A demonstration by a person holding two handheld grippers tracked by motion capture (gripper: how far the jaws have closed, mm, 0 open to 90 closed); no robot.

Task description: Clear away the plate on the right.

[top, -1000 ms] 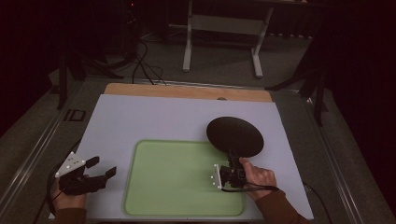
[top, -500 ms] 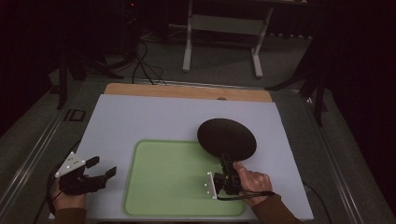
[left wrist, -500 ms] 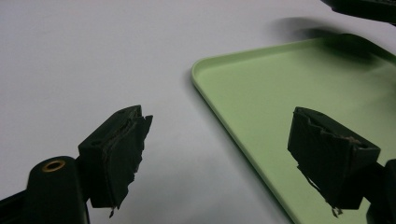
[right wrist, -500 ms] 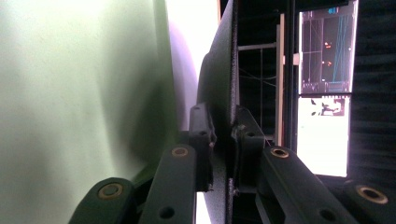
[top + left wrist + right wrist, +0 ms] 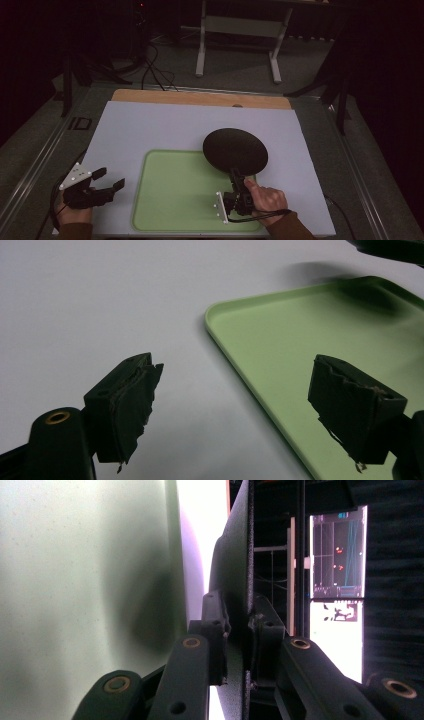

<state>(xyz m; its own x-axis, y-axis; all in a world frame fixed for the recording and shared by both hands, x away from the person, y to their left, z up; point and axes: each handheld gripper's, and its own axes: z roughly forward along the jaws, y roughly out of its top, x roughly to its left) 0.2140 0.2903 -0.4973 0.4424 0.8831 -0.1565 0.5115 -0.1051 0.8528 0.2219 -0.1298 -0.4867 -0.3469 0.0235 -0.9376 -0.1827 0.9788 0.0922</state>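
The right gripper was clamped on the near rim of a black plate, which hung over the green tray's two o'clock corner. At the tray's nine o'clock side, the left gripper rested on the white table, jaws apart and empty

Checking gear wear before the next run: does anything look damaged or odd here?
Yes: the left gripper pads look frayed and ragged along their edges. Otherwise the black plate is gripped by its rim over the green tray.
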